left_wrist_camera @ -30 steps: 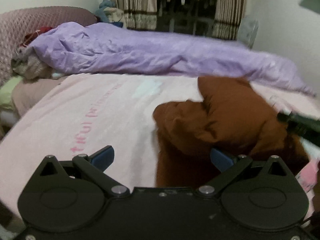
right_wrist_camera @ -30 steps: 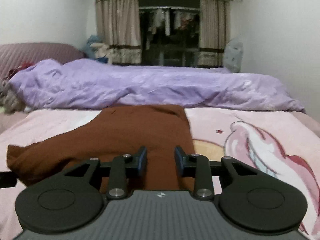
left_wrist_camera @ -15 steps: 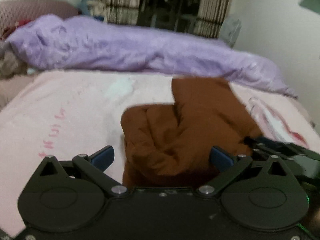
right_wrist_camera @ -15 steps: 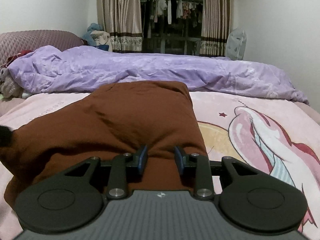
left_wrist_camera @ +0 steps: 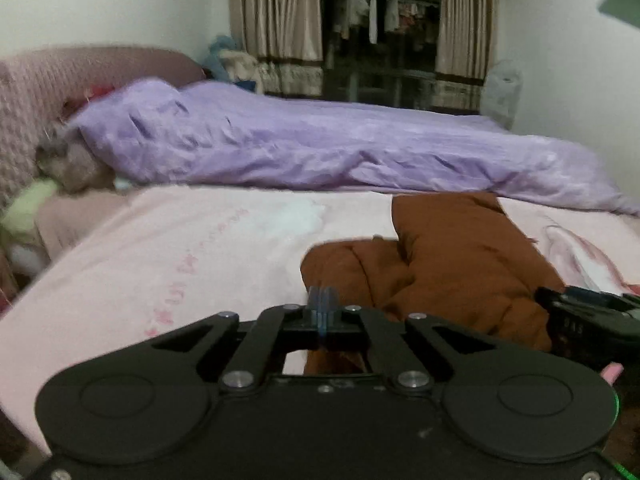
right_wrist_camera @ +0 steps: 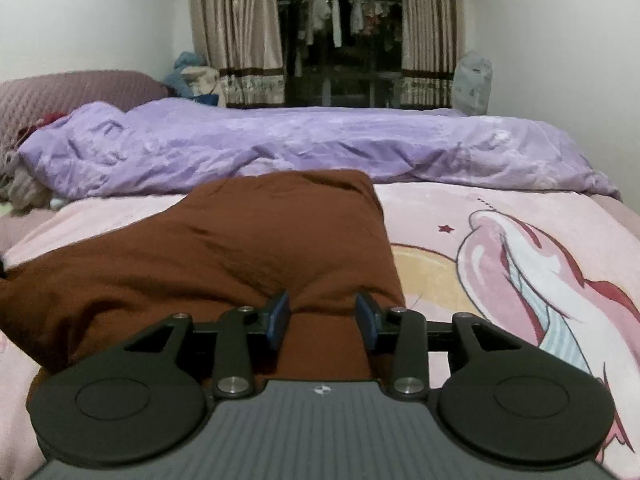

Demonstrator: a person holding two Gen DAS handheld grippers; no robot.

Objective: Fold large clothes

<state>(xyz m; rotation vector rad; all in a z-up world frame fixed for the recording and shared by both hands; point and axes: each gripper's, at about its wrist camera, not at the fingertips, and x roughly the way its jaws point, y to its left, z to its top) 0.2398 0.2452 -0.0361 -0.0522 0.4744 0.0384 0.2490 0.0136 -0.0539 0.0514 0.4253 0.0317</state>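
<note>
Bedroom, pink blanket [right_wrist_camera: 500,208] on bed, purple duvet [right_wrist_camera: 320,148] along far side. Brown garment [right_wrist_camera: 248,248] bunched on blanket, near edge. Left gripper [left_wrist_camera: 322,306] clenched, pads together at garment's left edge; can't tell if cloth is pinched. Right gripper [right_wrist_camera: 323,316] jaws opening, garment between them, pads not pressing

From my right gripper [right_wrist_camera: 322,320] the garment [right_wrist_camera: 240,252] lies on the blanket [right_wrist_camera: 500,248] at twelve o'clock, spreading toward nine. The quilt [right_wrist_camera: 320,148] stretches behind it from ten to two, with the curtains [right_wrist_camera: 236,40] beyond. My left gripper [left_wrist_camera: 322,306] sits at the garment's nine-o'clock edge.
</note>
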